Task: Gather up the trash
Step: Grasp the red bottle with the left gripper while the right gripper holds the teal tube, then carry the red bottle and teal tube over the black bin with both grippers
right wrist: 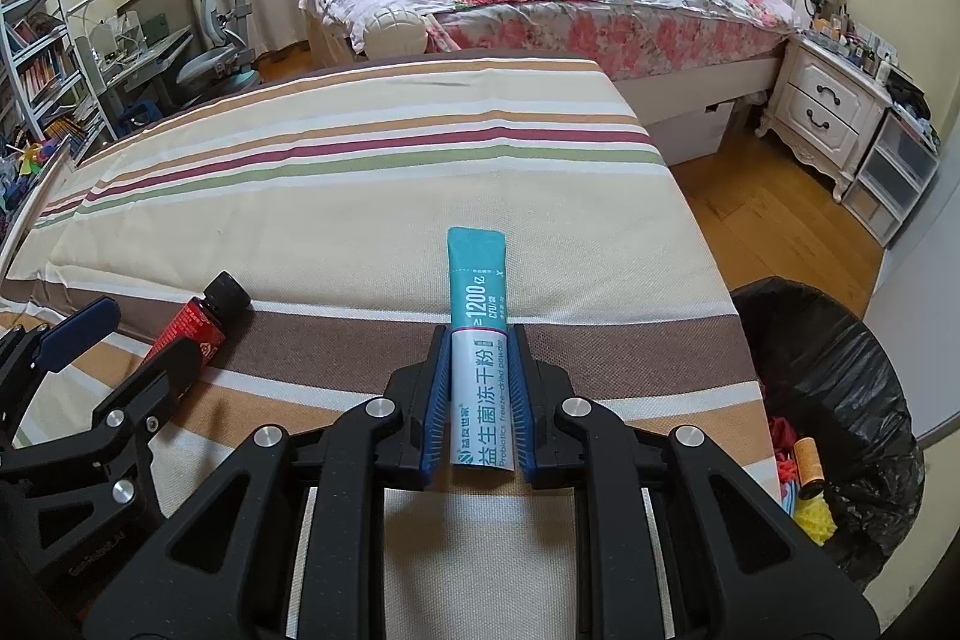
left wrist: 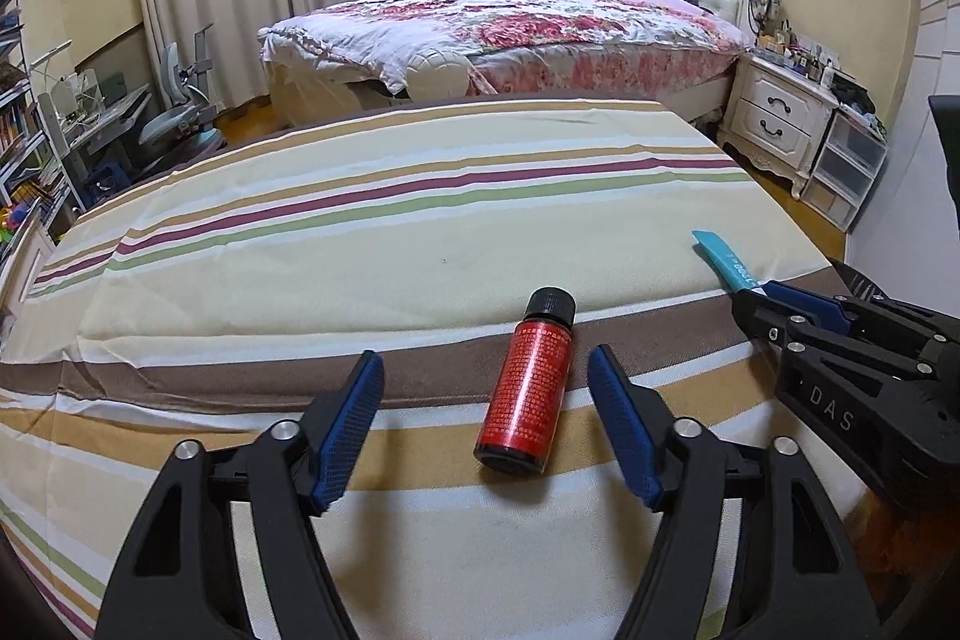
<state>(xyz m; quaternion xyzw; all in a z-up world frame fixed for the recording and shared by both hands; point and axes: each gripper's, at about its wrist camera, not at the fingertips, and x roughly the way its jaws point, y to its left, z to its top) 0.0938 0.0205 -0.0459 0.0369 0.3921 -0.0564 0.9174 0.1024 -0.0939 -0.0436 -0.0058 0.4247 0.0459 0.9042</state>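
Seeing my left gripper (left wrist: 486,370) with its blue-padded fingers (left wrist: 354,424) spread, straddling a small red bottle with a black screw cap (left wrist: 525,388). Bottle lies on its side on the striped cloth-covered table (left wrist: 372,232), cap pointing away from me, across the brown and tan stripes. Neither pad touches it; gap shows on both sides, wider on the left.

My right gripper (right wrist: 479,340) has its fingers pressed in on a teal and white powder stick sachet (right wrist: 479,340). Sachet runs lengthwise between the pads, teal end sticking out past the fingertips, white end back toward the hinge. From the left wrist view only the teal tip shows past the right gripper, off to the right of the bottle.

From the right wrist view, the bottle sits near the left gripper at left, partly hidden by its black frame.

Bin lined with a black plastic bag (right wrist: 840,376) stands on the wooden floor just beside the table's right edge, with red, yellow and orange items already inside. Sachet is over the table, not over the bin.
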